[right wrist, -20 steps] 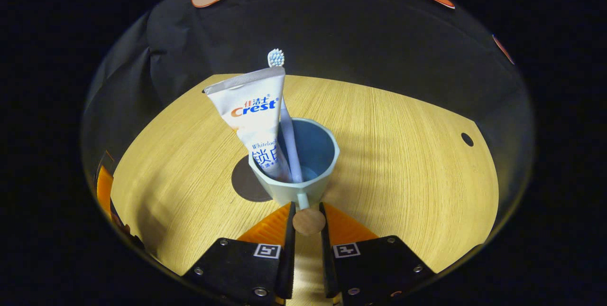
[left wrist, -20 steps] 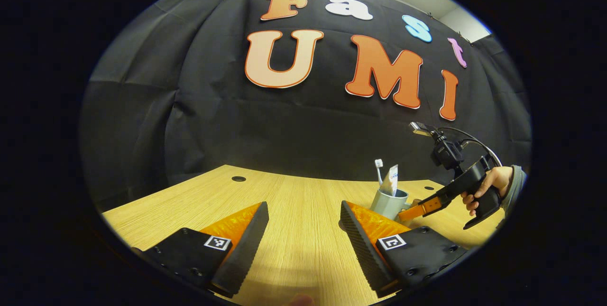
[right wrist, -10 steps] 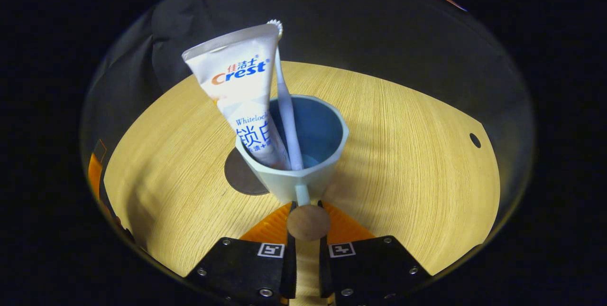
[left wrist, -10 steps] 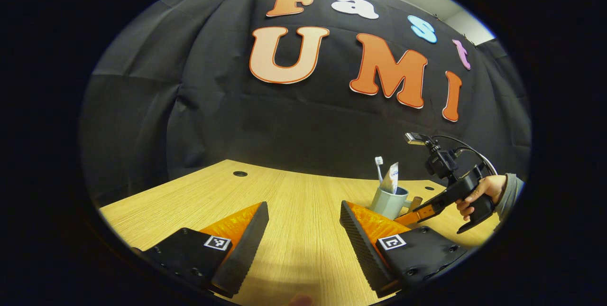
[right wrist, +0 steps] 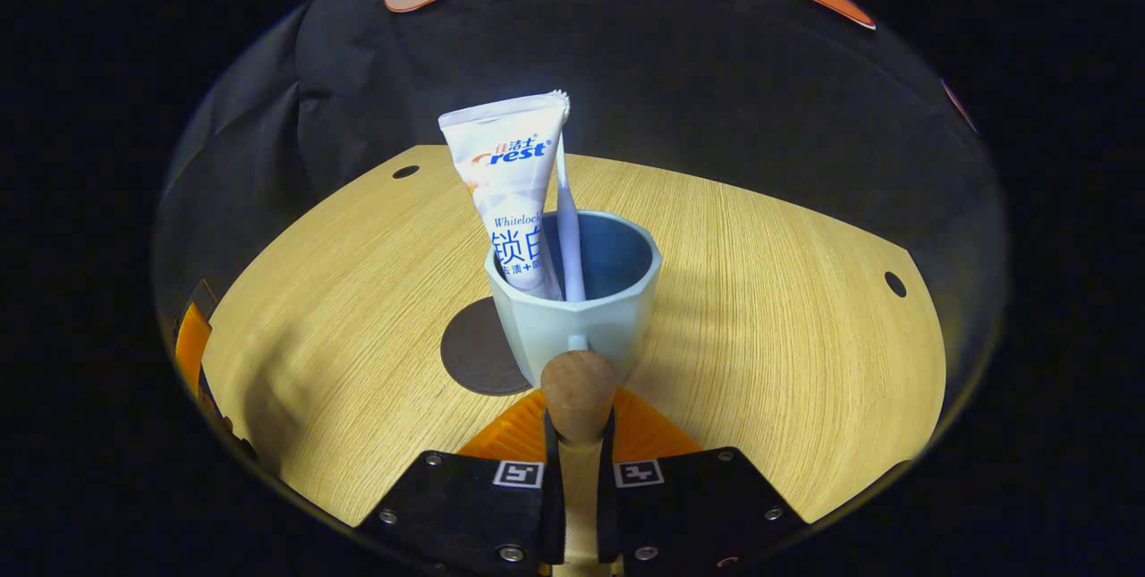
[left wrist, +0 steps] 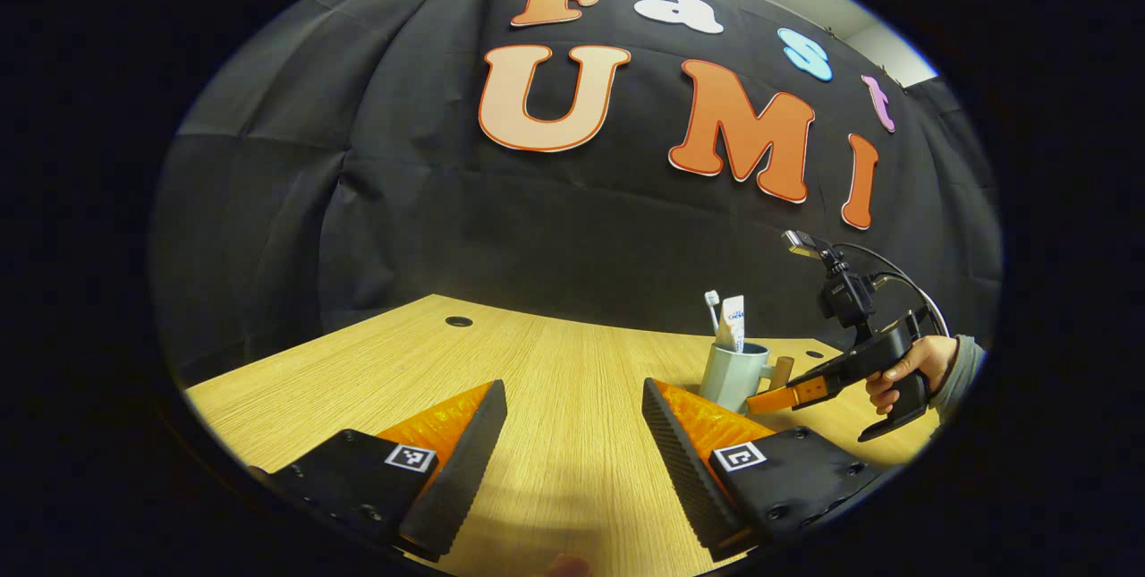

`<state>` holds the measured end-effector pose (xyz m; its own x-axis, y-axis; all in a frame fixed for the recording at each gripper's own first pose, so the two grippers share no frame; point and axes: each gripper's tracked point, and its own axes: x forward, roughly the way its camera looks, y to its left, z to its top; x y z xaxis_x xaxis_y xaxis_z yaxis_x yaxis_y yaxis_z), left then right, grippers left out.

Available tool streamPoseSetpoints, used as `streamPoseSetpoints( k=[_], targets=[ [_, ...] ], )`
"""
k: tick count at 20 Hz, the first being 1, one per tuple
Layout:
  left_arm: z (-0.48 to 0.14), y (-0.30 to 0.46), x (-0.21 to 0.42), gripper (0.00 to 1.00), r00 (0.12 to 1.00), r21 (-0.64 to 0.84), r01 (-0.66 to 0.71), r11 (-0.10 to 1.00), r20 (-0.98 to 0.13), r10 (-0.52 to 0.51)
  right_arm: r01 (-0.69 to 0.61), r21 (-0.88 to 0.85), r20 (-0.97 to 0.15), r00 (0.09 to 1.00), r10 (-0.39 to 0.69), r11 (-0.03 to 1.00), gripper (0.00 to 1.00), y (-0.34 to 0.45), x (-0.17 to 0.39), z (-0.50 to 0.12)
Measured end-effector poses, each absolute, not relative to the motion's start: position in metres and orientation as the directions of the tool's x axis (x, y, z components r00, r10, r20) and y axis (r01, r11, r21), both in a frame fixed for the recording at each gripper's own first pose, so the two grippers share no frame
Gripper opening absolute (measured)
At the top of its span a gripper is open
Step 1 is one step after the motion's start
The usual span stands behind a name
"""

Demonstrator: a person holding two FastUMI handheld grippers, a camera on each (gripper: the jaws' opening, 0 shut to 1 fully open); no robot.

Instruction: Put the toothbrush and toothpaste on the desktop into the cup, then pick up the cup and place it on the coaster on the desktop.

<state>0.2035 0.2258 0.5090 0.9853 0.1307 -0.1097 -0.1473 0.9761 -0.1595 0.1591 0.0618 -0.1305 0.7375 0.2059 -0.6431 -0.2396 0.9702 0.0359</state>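
- Pale blue-grey ceramic cup with faceted sides stands upright, its round wooden handle pointing back toward the right gripper.
- Both fingers of the right gripper press on that wooden handle, one on each side, with hardly any gap between them.
- Inside the cup a white toothpaste tube stands with its crimped end up, leaning toward the left rim.
- Just beside the tube a pale lilac toothbrush stands almost upright; its head is mostly hidden behind the tube's top corner.
- A dark round flat coaster lies on the tabletop, and the cup's base covers its right part. Whether the cup rests on it or is held just above, I cannot tell.
- From the left gripper view, the same cup sits far off to the right with the brush head and the tube poking out of it.
- There the right gripper reaches in at the handle, held by a hand in a grey sleeve.
- The left gripper hangs low over the light wooden tabletop, well apart from the cup, its fingers spread wide with nothing between them.
- Small dark round holes dot the tabletop near its far edges.
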Motion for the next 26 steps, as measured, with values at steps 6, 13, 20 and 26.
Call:
streamPoseSetpoints(
  k=[6, 13, 20, 26],
  targets=[
    [0.509, 0.226, 0.203, 0.97, 0.985, -0.17, -0.148, 0.974, -0.112, 0.13, -0.255, 0.002, -0.67, 0.718, 0.19, 0.967, 0.17, 0.059, 0.16, -0.132],
    [0.507, 0.233, 0.201, 0.97, 0.984, -0.176, -0.16, 0.971, -0.104, 0.144, -0.284, -0.044, -0.746, 0.647, 0.158, 0.958, 0.33, 0.051, 0.157, -0.131],
    [0.502, 0.242, 0.196, 0.97, 0.982, -0.198, -0.173, 0.965, -0.115, 0.153, -0.325, -0.028, -0.776, 0.603, 0.185, 0.945, 0.29, 0.055, 0.163, -0.117],
    [0.5, 0.239, 0.199, 0.97, 0.982, -0.205, -0.169, 0.964, -0.124, 0.146, -0.299, 0.052, -0.783, 0.58, 0.225, 0.953, 0.17, 0.053, 0.163, -0.118]
  ],
)
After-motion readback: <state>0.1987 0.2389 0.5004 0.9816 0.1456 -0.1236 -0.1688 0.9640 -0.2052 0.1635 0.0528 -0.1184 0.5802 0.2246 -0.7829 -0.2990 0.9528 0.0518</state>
